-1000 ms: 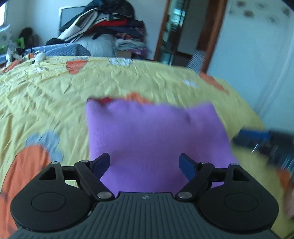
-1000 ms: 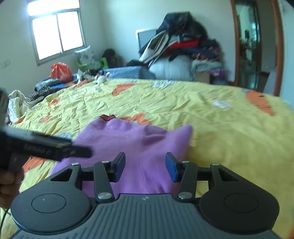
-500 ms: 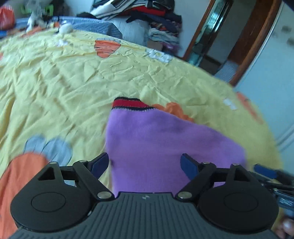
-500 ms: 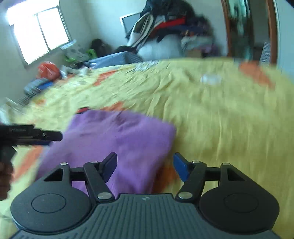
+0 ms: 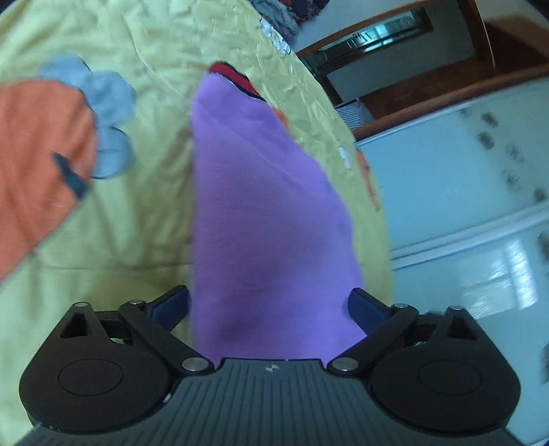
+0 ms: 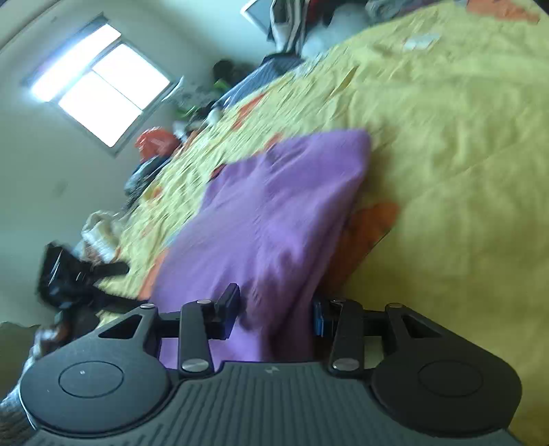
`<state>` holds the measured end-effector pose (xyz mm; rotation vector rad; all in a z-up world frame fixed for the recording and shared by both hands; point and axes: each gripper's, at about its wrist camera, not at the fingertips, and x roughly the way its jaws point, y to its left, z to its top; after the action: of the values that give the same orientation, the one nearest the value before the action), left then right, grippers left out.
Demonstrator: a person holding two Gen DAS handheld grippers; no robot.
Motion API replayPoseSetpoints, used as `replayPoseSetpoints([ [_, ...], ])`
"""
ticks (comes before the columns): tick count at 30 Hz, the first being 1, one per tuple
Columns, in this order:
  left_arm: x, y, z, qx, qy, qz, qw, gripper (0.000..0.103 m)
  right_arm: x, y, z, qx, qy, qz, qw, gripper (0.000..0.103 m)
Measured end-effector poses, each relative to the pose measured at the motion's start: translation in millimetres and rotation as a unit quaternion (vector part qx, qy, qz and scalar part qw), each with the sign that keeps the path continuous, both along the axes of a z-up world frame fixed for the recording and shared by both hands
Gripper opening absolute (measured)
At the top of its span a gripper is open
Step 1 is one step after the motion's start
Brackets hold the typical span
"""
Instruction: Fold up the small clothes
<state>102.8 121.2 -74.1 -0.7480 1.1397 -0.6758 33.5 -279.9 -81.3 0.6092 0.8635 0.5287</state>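
Note:
A folded purple garment (image 5: 267, 212) with a red and dark collar band (image 5: 236, 77) lies on the yellow bed sheet (image 5: 144, 226). In the left wrist view, my left gripper (image 5: 269, 307) is open wide, rolled to one side, and the near end of the garment lies between its fingers. In the right wrist view, the same purple garment (image 6: 274, 219) runs into my right gripper (image 6: 274, 314). That gripper is also rolled, and its jaws stand partly narrowed around the garment's near right edge without pinching it. The left gripper (image 6: 79, 274) shows blurred at the far left.
The sheet carries orange and grey flower prints (image 5: 44, 154). A pile of clothes (image 6: 308, 20) sits at the far end of the bed, with a window (image 6: 99, 89) on the left wall. A white wardrobe (image 5: 463, 192) and a doorway (image 5: 377, 44) stand to the right.
Both grippers have dropped close to the garment's near end and rolled sideways. The right jaws have narrowed around its edge. The left jaws stay wide.

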Motion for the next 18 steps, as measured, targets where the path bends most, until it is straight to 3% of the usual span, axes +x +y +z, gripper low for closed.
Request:
replayPoseSetpoints([
  [4, 8, 5, -14, -0.068, 0.053, 0.003, 0.9963, 0.101, -2, -11, -8, 0.035, 0.007, -0.015, 0.999, 0.038],
  [6, 8, 9, -17, -0.077, 0.065, 0.007, 0.9949, 0.090, 0, -8, -11, 0.044, 0.003, -0.021, 0.999, 0.037],
  [7, 8, 9, -18, -0.066, 0.077, 0.014, 0.9947, 0.082, 1, -3, -10, 0.039, 0.000, -0.020, 0.999, 0.036],
  [9, 10, 6, -19, -0.031, 0.102, 0.015, 0.9942, 0.032, 2, 9, -7, 0.017, 0.004, -0.025, 1.000, 0.029],
  [11, 13, -1, -14, 0.011, 0.090, -0.001, 0.9959, 0.028, 2, 20, -3, -0.006, 0.006, -0.035, 0.999, 0.022],
  [13, 12, -12, 3, 0.070, 0.053, -0.027, 0.9958, 0.026, -1, 29, 4, -0.023, 0.008, -0.048, 0.999, 0.019],
  [15, 11, -25, 22, 0.123, 0.020, -0.051, 0.9908, 0.023, -4, 36, 14, -0.021, 0.003, -0.060, 0.998, 0.018],
  [18, 7, -31, 45, 0.166, -0.007, -0.071, 0.9835, 0.020, -18, 46, 36, 0.003, -0.016, -0.058, 0.998, 0.017],
])
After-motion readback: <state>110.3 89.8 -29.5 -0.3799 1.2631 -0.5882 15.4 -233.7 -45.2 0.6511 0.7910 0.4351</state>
